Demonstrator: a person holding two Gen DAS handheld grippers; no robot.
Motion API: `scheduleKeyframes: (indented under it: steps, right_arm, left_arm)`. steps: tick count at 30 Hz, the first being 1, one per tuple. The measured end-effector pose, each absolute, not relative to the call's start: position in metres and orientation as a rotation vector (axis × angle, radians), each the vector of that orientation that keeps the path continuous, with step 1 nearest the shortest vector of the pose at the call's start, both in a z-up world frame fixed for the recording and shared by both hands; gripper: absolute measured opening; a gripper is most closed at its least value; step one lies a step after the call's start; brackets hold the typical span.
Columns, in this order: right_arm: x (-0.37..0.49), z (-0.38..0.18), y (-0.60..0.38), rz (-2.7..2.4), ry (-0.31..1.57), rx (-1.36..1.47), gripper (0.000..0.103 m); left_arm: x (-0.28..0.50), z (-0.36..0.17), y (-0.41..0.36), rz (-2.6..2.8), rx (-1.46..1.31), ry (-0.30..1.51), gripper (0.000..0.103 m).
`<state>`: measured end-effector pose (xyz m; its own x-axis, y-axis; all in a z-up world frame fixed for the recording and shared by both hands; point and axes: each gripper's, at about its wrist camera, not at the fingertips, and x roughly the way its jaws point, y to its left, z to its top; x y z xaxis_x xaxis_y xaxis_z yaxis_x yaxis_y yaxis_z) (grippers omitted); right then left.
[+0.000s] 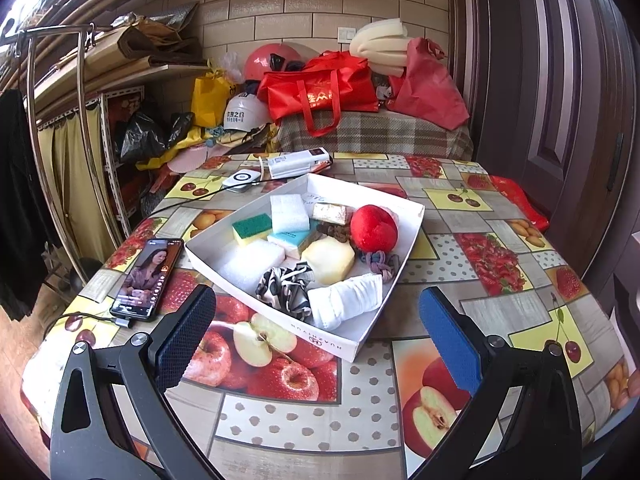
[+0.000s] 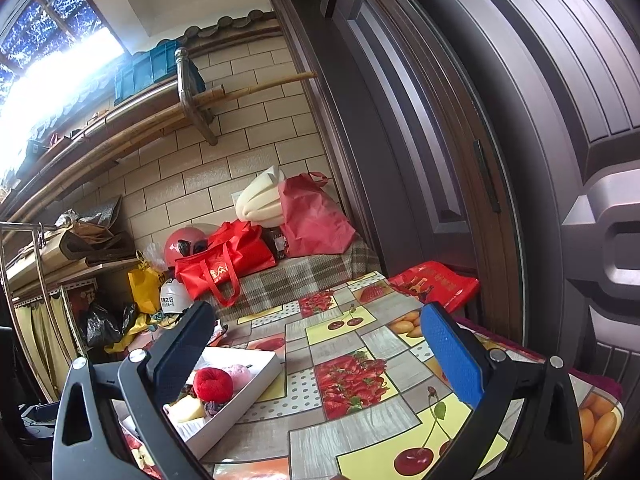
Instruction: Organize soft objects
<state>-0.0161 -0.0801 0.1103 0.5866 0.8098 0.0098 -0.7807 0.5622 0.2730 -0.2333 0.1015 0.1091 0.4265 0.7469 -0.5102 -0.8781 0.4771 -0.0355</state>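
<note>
Hovering above the near edge of the table (image 1: 460, 216) with its fruit-print oilcloth, the left hand-held gripper (image 1: 318, 334) points forward and slightly down, its two padded fingers spread wide and holding nothing. The right hand-held gripper (image 2: 320, 354) is likewise spread and empty, held level over the table's right half and aimed toward the dark brown door (image 2: 500, 120). Printed upside down on the near wall of the shallow white cardboard tray (image 1: 320, 340) is lettering that looks like "HUAZHIYUN". Chinese characters mark the white helmet (image 1: 244, 114) and the glossy red tote bag (image 1: 320, 94) beyond the table, too small to read. The tray lies at twelve o'clock from the left hand-held gripper, just beyond its fingertips, and holds the soft things: a red plush ball (image 1: 374, 227) at the right, a green-and-yellow sponge (image 1: 251, 229), a white foam block (image 1: 289, 213), a pale yellow foam lump (image 1: 329, 260), a black-and-white patterned scrunchie (image 1: 283, 288) and a rolled white cloth (image 1: 344, 300). From the right hand-held gripper the tray sits at nine o'clock, partly behind its left finger. A lit black smartphone (image 1: 146, 278) lies at ten o'clock from the left hand-held gripper.
</note>
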Motion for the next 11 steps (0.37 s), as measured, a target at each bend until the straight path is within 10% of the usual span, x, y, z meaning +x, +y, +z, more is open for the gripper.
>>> scheduleKeyframes:
  steps: [11]
  right_arm:
    - [-0.0097,0.1057,-0.0789,0.93,0.146,0.261,0.103]
  left_arm:
    - [-0.2246,0.1025,0.1032,1.0,-0.32,0.485,0.102]
